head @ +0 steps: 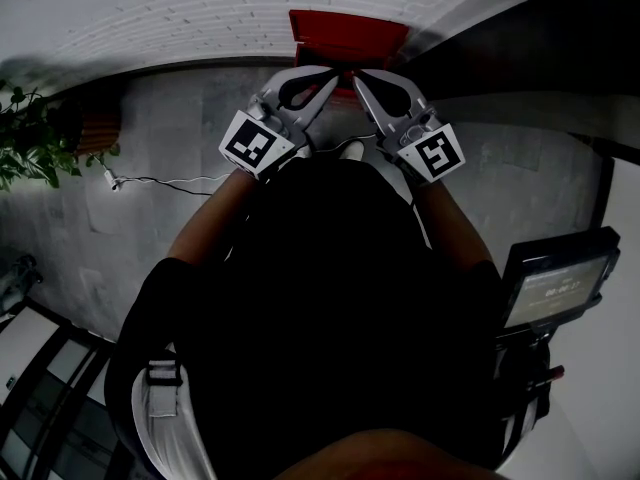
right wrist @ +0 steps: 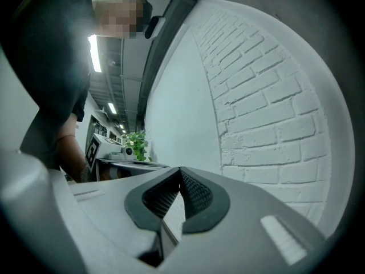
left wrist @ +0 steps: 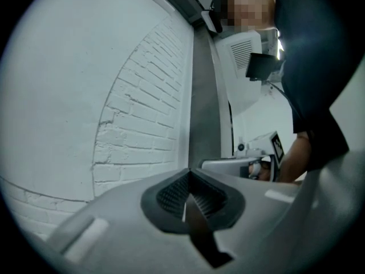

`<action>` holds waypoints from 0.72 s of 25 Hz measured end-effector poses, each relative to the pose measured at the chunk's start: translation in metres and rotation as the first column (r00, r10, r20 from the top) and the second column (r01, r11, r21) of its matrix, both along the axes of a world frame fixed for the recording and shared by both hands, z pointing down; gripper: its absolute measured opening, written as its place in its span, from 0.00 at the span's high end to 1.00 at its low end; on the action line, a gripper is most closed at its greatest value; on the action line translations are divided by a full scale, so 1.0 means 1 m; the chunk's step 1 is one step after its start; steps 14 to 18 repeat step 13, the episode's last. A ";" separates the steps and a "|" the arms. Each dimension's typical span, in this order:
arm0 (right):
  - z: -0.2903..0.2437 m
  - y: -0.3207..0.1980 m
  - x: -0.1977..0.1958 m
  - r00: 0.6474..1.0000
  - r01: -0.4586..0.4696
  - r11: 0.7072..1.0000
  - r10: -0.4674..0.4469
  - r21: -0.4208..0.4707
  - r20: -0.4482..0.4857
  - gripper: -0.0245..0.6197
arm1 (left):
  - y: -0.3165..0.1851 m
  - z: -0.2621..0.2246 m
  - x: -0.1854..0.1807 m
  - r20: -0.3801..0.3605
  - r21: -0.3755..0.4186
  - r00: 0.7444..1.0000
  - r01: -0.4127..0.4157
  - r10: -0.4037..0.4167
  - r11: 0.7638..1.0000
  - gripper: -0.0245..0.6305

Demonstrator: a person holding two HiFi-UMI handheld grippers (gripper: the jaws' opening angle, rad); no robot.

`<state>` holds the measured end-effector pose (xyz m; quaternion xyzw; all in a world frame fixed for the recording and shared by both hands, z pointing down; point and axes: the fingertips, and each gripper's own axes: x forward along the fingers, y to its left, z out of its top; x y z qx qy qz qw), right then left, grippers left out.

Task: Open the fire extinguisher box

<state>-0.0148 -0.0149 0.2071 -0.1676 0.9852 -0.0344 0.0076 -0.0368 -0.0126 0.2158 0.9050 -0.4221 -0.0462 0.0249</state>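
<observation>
It looks like a corridor or lobby of an office-type building, not a home. A white-painted brick wall (head: 200,8) stands just beyond the fingers (head: 320,93), with a red fire extinguisher box (head: 345,36) at its foot and grey floor tiles (head: 150,228) beneath them. Well left of the fingers is a potted plant (head: 25,138). Past it, in the right gripper view, ceiling strip lights (right wrist: 94,53) run down a long hall. Right of the fingers stands 1 screen on a stand (head: 555,288).
</observation>
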 end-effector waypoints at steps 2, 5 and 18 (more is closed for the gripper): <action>0.001 -0.001 0.001 1.000 -0.005 1.000 0.005 -0.004 -0.001 0.95 | -0.001 0.003 0.000 0.004 0.010 1.000 -0.002 0.002 1.000 0.96; 0.003 -0.003 0.003 1.000 -0.017 1.000 0.017 -0.011 0.001 0.95 | -0.001 0.002 0.003 0.011 -0.028 1.000 -0.013 0.014 1.000 0.96; 0.004 -0.008 0.004 1.000 -0.031 0.999 0.031 -0.015 0.000 0.95 | -0.007 0.002 0.003 0.000 -0.003 1.000 -0.011 0.011 1.000 0.96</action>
